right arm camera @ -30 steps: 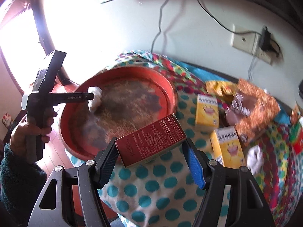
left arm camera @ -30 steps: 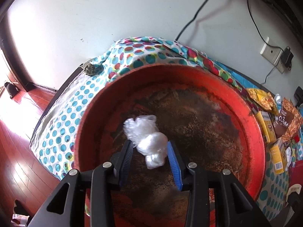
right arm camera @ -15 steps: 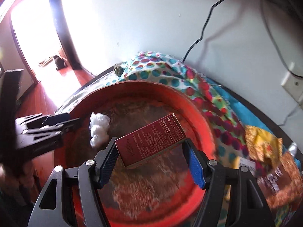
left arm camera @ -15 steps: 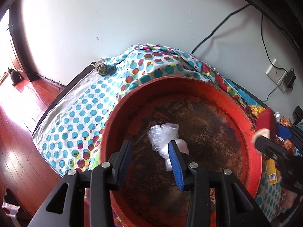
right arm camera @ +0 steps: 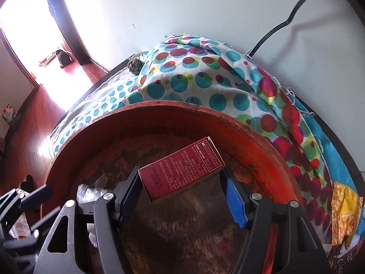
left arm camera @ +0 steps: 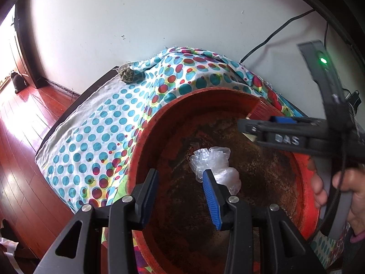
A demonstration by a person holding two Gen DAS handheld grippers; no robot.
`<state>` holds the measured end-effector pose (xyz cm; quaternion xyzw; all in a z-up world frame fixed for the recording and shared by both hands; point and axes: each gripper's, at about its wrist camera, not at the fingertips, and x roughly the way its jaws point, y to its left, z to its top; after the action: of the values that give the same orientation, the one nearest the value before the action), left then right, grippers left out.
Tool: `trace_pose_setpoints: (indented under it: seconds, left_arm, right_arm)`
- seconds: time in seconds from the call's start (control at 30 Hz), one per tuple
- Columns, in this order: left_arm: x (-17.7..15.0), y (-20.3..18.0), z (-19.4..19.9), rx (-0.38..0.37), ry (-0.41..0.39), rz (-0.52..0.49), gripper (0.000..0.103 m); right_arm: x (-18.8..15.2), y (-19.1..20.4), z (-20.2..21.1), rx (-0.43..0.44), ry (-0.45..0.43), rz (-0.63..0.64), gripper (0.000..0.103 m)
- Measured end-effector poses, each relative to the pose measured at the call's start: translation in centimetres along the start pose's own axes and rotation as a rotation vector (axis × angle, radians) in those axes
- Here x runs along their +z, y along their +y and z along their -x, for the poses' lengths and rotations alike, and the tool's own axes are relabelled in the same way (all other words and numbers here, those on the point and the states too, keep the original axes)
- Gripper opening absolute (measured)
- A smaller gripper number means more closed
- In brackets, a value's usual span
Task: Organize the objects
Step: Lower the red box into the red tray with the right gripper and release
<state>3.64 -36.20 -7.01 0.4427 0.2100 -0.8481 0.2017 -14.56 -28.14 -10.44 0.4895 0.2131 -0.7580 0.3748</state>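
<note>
Red carton (right arm camera: pixel 181 167) clamped in the right gripper (right arm camera: pixel 182 194) hangs over the orange basin (left arm camera: pixel 146 134), while the left gripper (left arm camera: pixel 180 196), jaws apart and empty, hovers beside the plastic wad (left arm camera: pixel 212 162) at its one o'clock.

Both cameras ride on hand-held grippers and look steeply down, close over the red basin (left arm camera: pixel 146 141) on the dotted cloth (left arm camera: pixel 95 137), with the white wall at twelve o'clock. The left wrist view sits toward the basin's rim on the wooden floor's side and catches the right gripper (left arm camera: pixel 248 126) entering at three o'clock. The right wrist view hangs nearer the wall side, with the left gripper (right arm camera: pixel 34 196) at eight o'clock; both share the basin floor, cloth and wall.
</note>
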Motion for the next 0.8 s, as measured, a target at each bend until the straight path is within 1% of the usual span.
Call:
trace_pose_setpoints:
  seconds: [0.2,0.37,0.43,0.5,0.6,0.7,0.8]
  left_arm:
    - [0.0,-0.4,-0.6,-0.003,0.008,-0.014,0.041]
    - [-0.2,-0.5,-1.1,0.005,0.022,-0.020,0.041]
    - [-0.1,-0.5,-0.9,-0.006,0.017,-0.017,0.041]
    - [-0.1,-0.6,-0.8,-0.016,0.013,-0.016,0.041]
    - [-0.1,-0.7,-0.9,-0.003,0.017,-0.019,0.041]
    - [-0.2,-0.9,-1.1,0.011,0.021,-0.029,0.041]
    - [-0.2,-1.5,-0.9,0.002,0.020,-0.039,0.041]
  right_arm:
    - [0.7,0.8,-1.4,-0.017,0.017,0.020,0.066]
    - [0.6,0.8,-1.6,-0.018,0.022,0.005,0.067]
    - [0.5,0.8,-1.5,-0.024,0.016,-0.002,0.075]
    - [0.4,0.7,-1.4,-0.018,0.010,-0.006,0.076]
    - [-0.1,0.5,-0.7,-0.023,-0.002,-0.013,0.076]
    - [-1.2,0.2,1.3,-0.023,-0.041,-0.004,0.076]
    - [-2.5,-0.4,3.4,-0.017,-0.065,0.002,0.076]
